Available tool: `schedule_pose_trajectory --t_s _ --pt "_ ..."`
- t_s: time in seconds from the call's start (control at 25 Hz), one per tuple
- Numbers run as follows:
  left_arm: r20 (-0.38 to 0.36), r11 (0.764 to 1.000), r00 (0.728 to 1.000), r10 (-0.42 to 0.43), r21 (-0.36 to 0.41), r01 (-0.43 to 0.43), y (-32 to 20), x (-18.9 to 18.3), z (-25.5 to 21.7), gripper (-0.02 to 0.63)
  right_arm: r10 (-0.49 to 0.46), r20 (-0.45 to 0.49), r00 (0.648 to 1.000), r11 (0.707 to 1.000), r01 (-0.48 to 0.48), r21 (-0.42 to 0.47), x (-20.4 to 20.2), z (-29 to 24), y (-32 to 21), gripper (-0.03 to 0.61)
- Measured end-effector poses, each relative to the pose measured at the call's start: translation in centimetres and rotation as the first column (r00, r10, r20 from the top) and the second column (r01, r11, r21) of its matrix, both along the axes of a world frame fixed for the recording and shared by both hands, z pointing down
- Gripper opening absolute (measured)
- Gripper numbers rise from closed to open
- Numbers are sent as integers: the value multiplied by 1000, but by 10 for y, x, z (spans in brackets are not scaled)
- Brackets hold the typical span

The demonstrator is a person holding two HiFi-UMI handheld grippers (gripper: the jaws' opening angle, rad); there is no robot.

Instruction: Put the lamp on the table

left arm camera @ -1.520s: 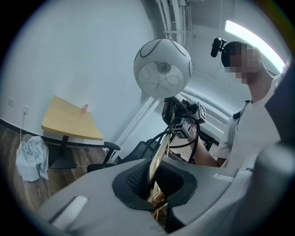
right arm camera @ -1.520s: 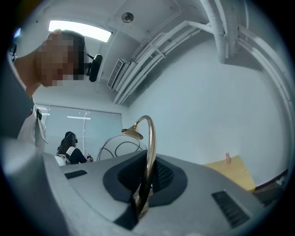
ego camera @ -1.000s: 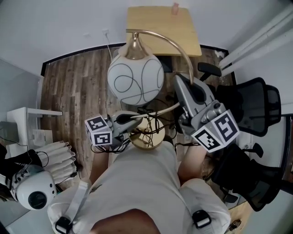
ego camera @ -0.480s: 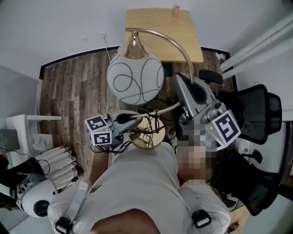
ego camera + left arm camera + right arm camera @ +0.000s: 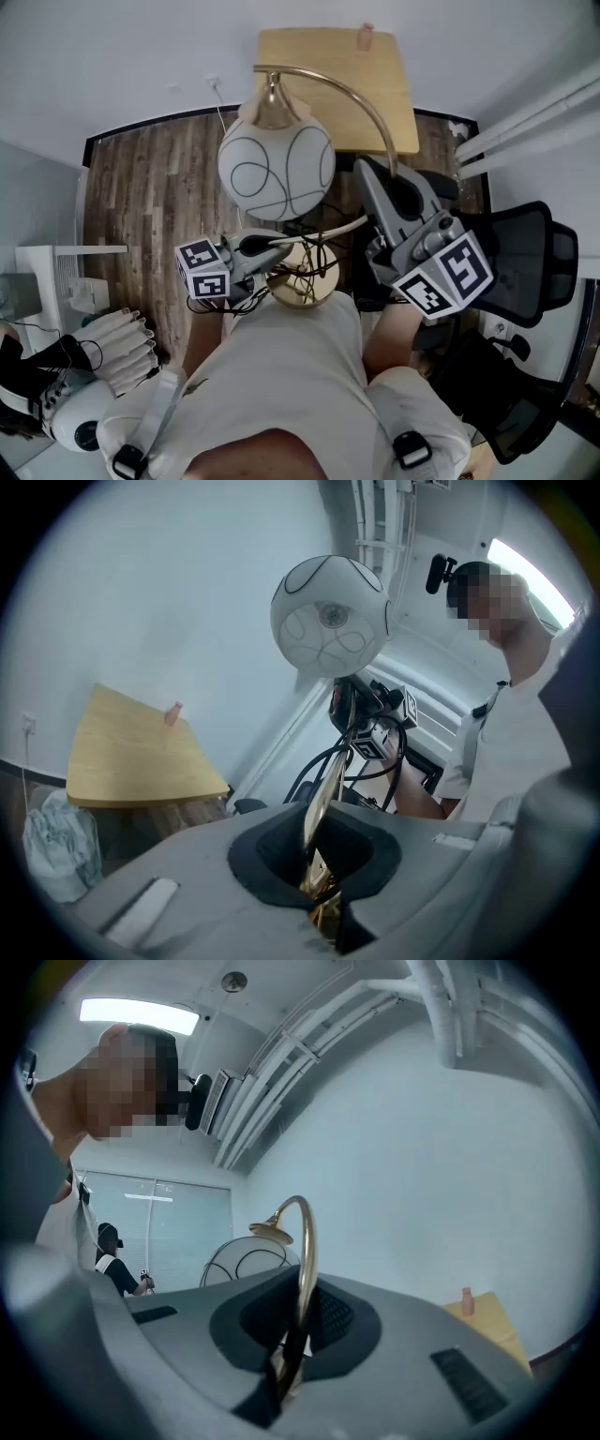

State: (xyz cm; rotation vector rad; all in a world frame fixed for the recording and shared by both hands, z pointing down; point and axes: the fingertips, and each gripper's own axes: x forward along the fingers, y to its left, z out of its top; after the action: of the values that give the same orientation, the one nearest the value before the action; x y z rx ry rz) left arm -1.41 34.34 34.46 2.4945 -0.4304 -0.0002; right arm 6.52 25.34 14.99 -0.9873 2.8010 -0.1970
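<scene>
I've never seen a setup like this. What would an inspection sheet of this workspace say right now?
Surface: wooden table, bare except for one small thing.
Job's things: lamp with a white globe shade and an arched brass stem, held in front of the person, not yet on the table.
Clutter: small pink bottle at the table's far edge.
Grippers: left claw shut low on the lamp's stem; right claw shut higher on the stem.
Cables: cord bunched on the lamp's round base.
Surroundings: wood floor, black office chair, white walls.
</scene>
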Motion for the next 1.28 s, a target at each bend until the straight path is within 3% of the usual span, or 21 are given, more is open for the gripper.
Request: schedule_pose_trajectory --t_s 0.72,1.28 --pt "-5 999 999 -34 -7 34 -103 19 -3 11 -44 2 999 999 44 -13 14 -4 -103 2" --pt "0 1000 1000 -20 -10 20 -180 -7 1 11 -23 -20 1000 999 23 -25 -10 1 -179 2"
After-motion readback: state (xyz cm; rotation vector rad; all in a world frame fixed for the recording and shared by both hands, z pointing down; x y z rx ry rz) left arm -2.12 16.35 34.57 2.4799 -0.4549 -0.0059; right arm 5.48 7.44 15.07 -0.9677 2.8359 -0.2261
